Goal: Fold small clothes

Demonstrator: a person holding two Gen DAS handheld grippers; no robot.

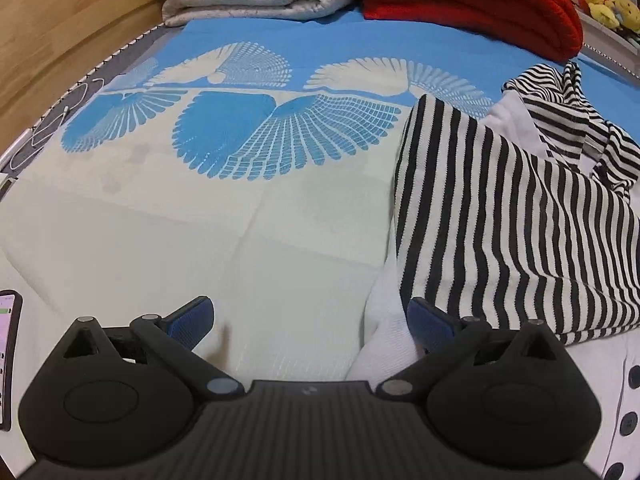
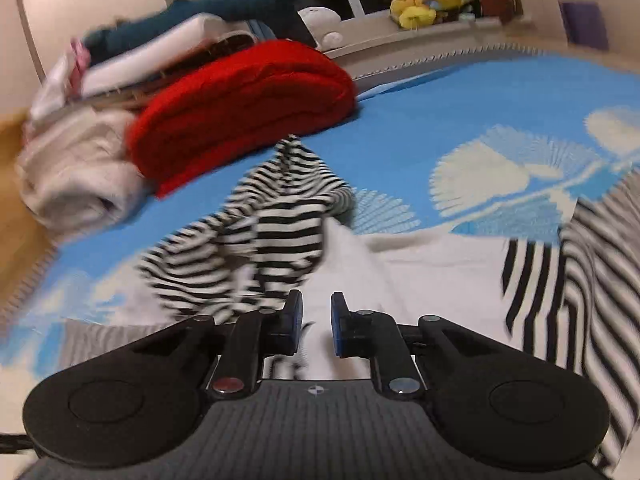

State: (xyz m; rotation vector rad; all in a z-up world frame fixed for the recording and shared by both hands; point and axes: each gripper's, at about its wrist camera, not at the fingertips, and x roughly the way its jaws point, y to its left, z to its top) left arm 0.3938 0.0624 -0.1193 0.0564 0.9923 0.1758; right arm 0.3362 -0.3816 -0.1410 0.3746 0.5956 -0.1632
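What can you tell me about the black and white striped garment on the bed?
The striped garment looks like soft knit cloth with black and white stripes over white parts. It is not folded yet: it lies rumpled on the blue and white bedspread, one panel raised in a ridge and a narrower striped part bunched toward the red blanket without clearly touching it. The left claw stands wide open at its near edge; one pad is next to the white cloth.

Two close wrist views angled down over the bed (image 1: 280,32), both sharing the striped garment (image 1: 500,220), right view blurred.
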